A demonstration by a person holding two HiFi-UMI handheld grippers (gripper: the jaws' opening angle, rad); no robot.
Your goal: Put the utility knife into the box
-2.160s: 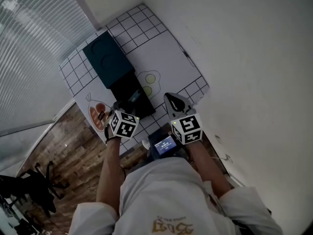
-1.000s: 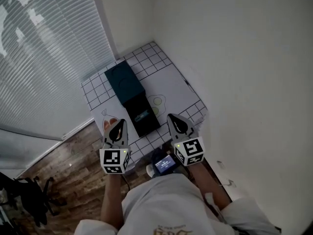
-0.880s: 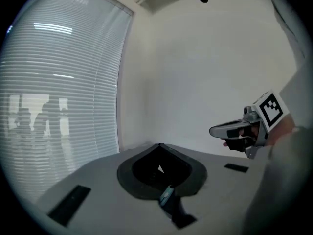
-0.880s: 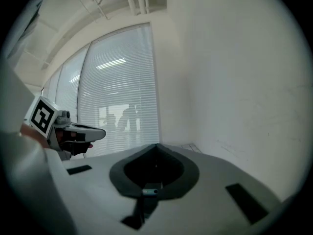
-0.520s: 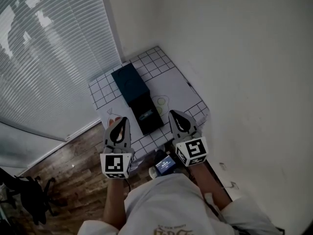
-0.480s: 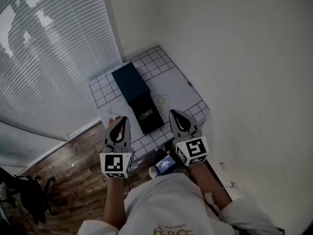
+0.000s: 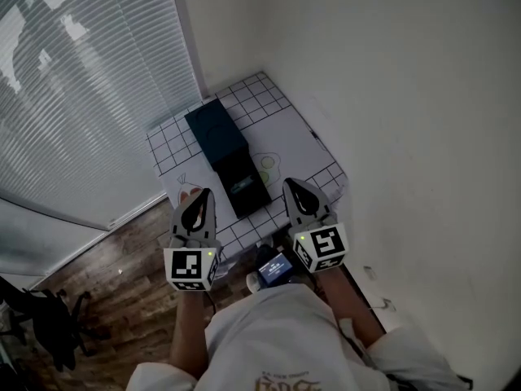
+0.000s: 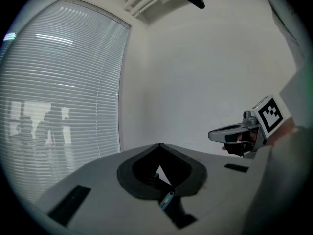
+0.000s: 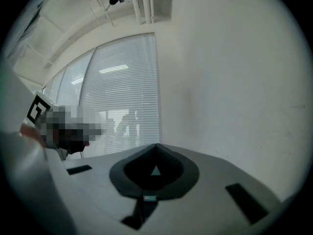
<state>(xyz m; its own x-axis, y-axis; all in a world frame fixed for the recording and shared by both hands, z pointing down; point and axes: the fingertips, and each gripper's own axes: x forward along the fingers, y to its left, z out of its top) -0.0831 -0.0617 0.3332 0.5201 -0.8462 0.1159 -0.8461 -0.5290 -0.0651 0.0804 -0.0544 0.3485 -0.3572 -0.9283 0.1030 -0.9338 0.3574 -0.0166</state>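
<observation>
In the head view an open black box (image 7: 245, 187) stands on the checked tablecloth (image 7: 303, 137), its dark teal lid (image 7: 213, 132) lying just behind it. Inside the box lies a slim thing with a pale mark (image 7: 242, 188), apparently the utility knife; it is too small to make out. My left gripper (image 7: 201, 198) and right gripper (image 7: 292, 189) hover at the table's near edge, either side of the box, both shut and holding nothing. The left gripper view shows closed jaw tips (image 8: 160, 146) against wall and blinds. The right gripper view shows its tips (image 9: 156, 146) closed too.
The table sits in a room corner, with window blinds (image 7: 81, 96) to the left and a white wall (image 7: 407, 96) to the right. Egg drawings (image 7: 265, 163) mark the cloth. A small lit screen (image 7: 275, 267) hangs at the person's chest. There is wooden floor (image 7: 122, 275) and a black chair (image 7: 49, 324) at lower left.
The left gripper has drawn back from over the table's front-left and now points forward beside the right one. Over the last half second both grippers barely move.
</observation>
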